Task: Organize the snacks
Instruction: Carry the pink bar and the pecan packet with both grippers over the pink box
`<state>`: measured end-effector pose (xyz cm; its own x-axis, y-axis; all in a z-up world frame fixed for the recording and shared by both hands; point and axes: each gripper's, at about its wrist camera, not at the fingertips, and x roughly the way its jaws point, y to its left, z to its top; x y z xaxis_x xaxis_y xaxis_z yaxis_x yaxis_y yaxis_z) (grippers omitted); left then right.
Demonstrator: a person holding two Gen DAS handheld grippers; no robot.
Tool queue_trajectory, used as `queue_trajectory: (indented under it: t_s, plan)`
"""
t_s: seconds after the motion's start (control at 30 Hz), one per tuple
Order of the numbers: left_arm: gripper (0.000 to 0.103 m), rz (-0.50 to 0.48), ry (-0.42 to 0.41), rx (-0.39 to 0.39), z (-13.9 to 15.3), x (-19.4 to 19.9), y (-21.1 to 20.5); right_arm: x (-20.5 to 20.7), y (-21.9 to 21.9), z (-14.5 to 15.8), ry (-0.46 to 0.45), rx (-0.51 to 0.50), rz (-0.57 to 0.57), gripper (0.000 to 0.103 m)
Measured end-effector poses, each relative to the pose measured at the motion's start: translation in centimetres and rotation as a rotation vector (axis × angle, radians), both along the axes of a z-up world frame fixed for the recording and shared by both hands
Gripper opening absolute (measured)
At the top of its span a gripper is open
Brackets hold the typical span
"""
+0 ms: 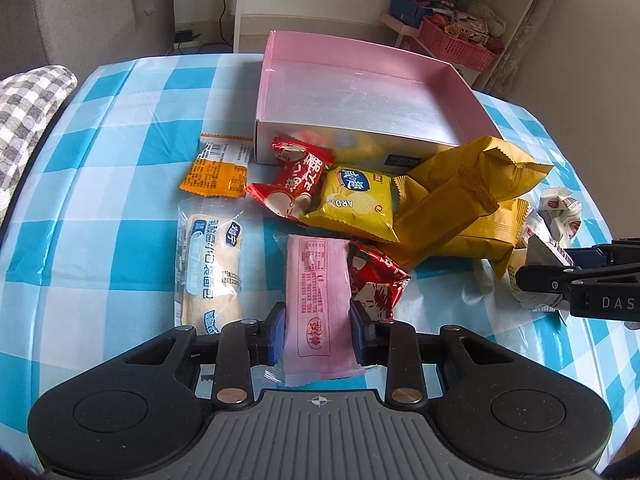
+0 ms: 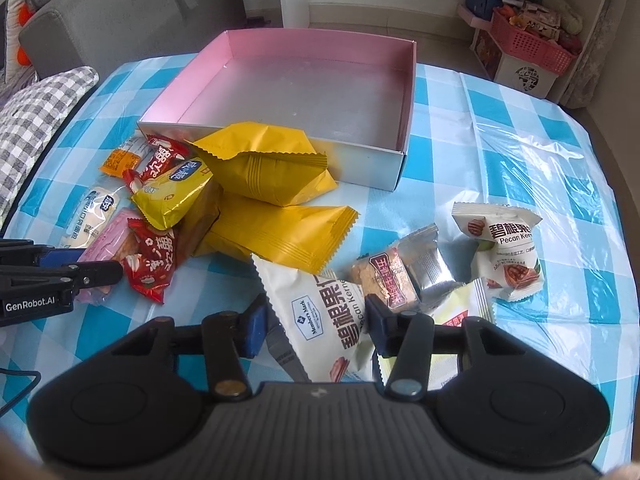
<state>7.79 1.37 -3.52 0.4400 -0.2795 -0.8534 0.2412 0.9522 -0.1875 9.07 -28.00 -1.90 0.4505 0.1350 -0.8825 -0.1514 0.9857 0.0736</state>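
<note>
Snacks lie scattered on the checked tablecloth (image 1: 120, 128) in front of the pink box (image 1: 276, 80), which we see has nothing in it yet, so we judge the sorting has barely begun. Our left gripper (image 1: 318, 330) has its blue pads pressed against both long edges of the pink wafer packet (image 1: 316, 300), fingers closed down to the packet's width; whether the packet is already off the cloth we cannot tell. Our right gripper (image 2: 314, 326) straddles the white pecan packet (image 2: 320, 320): the right pad touches its edge, while the left pad appears to stand a little clear, so we cannot tell if the grip is firm.

To do this step well, we squeeze only enough to hold, since the wafer probably crushes easily and the pecan bag is puffy and likely to slip. We lift each packet straight up first, because the red candy packet (image 1: 376, 280) lies touching the pink one and could drag along with it. On the right, the silver bar packet (image 2: 400, 280) sits just beside the pecan bag. We carry over the yellow bags (image 2: 264, 168) leaning on the box's near wall, then set down flat in a far corner, one hand at a time so the grippers do not meet over the box
</note>
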Motion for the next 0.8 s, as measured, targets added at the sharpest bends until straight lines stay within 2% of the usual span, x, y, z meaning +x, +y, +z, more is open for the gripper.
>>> queue_trajectory:
  t_s: [0.53,0.8]
  plan:
    - [0.03,0.013,-0.055,-0.092,3.6,-1.8,1.9,-1.2,-1.8,3.9,-0.106,0.062,-0.024,0.046]
    - [0.03,0.019,-0.118,-0.103,5.8,-0.8,1.7,0.5,-3.8,6.0,-0.179,0.124,-0.089,0.046]
